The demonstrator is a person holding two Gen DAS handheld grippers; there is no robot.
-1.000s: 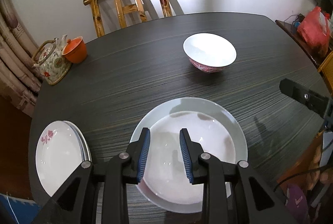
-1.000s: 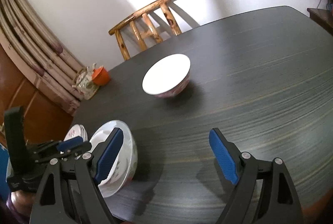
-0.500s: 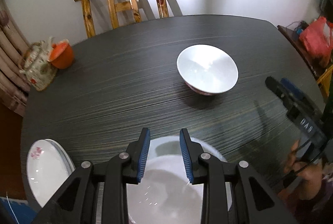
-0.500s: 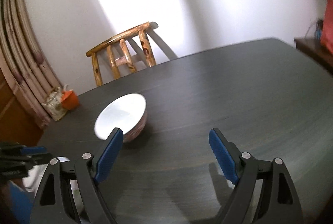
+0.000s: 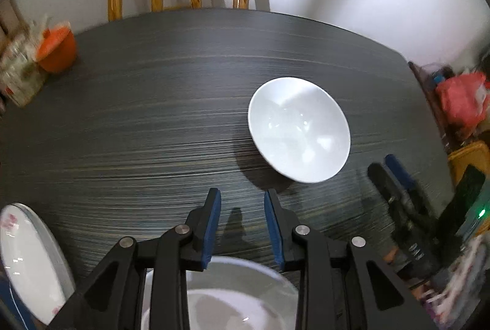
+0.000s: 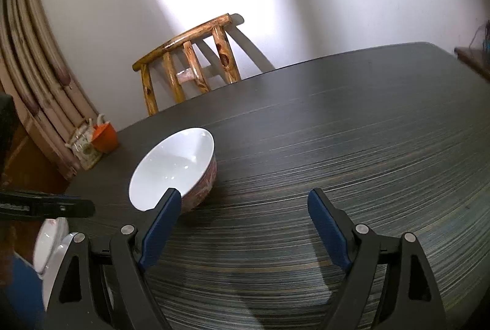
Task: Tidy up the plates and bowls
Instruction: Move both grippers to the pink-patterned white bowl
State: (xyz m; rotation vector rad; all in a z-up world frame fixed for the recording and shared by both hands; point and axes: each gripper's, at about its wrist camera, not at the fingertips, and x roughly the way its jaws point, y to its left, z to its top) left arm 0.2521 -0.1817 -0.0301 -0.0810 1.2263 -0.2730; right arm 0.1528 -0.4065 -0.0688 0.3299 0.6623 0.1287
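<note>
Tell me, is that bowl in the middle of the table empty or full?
Empty. The bowl shows a bare, glossy white inside in both views, nothing in it.

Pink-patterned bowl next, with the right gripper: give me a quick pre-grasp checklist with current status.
1. Right gripper open wide enough for the rim: ok, jaws spread, nothing held.
2. Pink-patterned bowl upright, alone on the table: ok.
3. Bowl centered between the fingers: not ok, it sits toward the right gripper's left finger.
4. Left gripper out of the way: ok, open and empty, above the nested dishes.
5. Stacking spot in those dishes free: cannot tell, mostly hidden by the left gripper.
6. Plate stack undisturbed: ok.
</note>
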